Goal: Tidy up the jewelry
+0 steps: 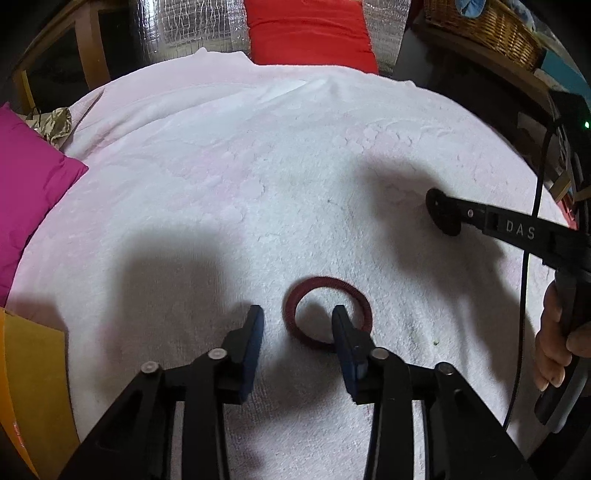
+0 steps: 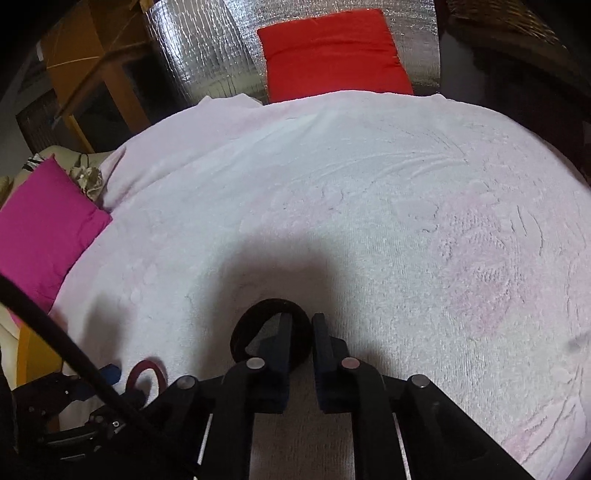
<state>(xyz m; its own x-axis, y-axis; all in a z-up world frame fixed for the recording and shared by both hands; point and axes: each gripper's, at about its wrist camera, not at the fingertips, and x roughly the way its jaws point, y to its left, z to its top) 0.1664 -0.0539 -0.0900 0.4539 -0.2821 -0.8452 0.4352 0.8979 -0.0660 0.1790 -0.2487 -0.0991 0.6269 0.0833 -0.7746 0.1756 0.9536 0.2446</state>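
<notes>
Nearest, the left claw (image 1: 297, 317) straddles the dark red bangle's (image 1: 327, 312) rim, jaws apart, while beside it the right claw (image 2: 300, 325) pinches a black bangle (image 2: 255, 321).

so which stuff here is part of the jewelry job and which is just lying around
Part of the job:
- dark red bangle
- black bangle
- left gripper
- right gripper

Lying about:
- magenta cushion
- red cushion
- wicker basket
- white towel

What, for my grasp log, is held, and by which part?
Right gripper pinches the black ring by its rim; left gripper straddles the red ring, unclamped.
</notes>
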